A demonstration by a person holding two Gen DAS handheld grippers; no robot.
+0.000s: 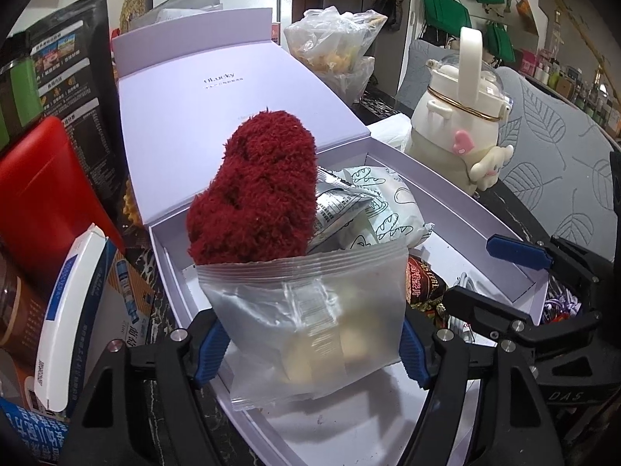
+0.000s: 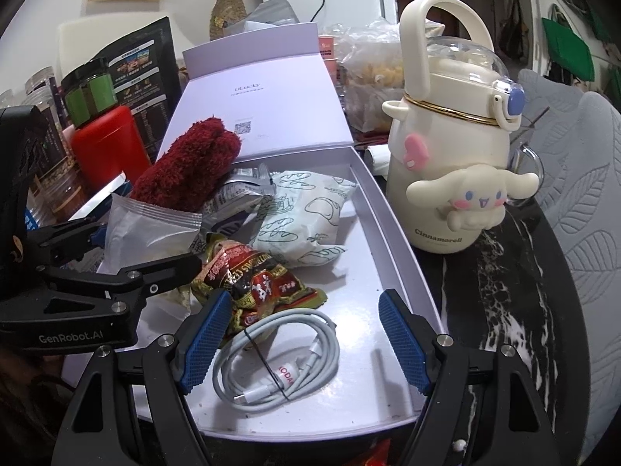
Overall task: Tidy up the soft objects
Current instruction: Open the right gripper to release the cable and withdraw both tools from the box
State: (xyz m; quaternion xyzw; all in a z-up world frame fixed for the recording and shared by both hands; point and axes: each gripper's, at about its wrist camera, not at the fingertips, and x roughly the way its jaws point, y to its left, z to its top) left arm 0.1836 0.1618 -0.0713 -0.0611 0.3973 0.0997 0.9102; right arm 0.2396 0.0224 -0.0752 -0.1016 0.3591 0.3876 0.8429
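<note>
My left gripper (image 1: 310, 349) is shut on a frosted clear snack packet (image 1: 306, 310), held over the near end of the open lavender box (image 1: 458, 202). A fuzzy dark red sock (image 1: 252, 190) stands in the box behind the packet. A white bread-print packet (image 1: 388, 202) and a silver packet (image 1: 333, 209) lie beside it. My right gripper (image 2: 302, 334) is open over the box's near end, above a coiled white cable (image 2: 279, 361). A red and green snack bag (image 2: 252, 279) lies just beyond it. The left gripper (image 2: 116, 272) shows at the left of the right wrist view.
A cream Cinnamoroll bottle (image 2: 450, 147) stands right of the box on the dark marble table (image 2: 504, 272). A red container (image 2: 108, 143), a green-labelled jar (image 2: 89, 89) and black bags crowd the left. A plastic bag of snacks (image 1: 333, 39) sits behind the box's raised lid (image 1: 217, 89).
</note>
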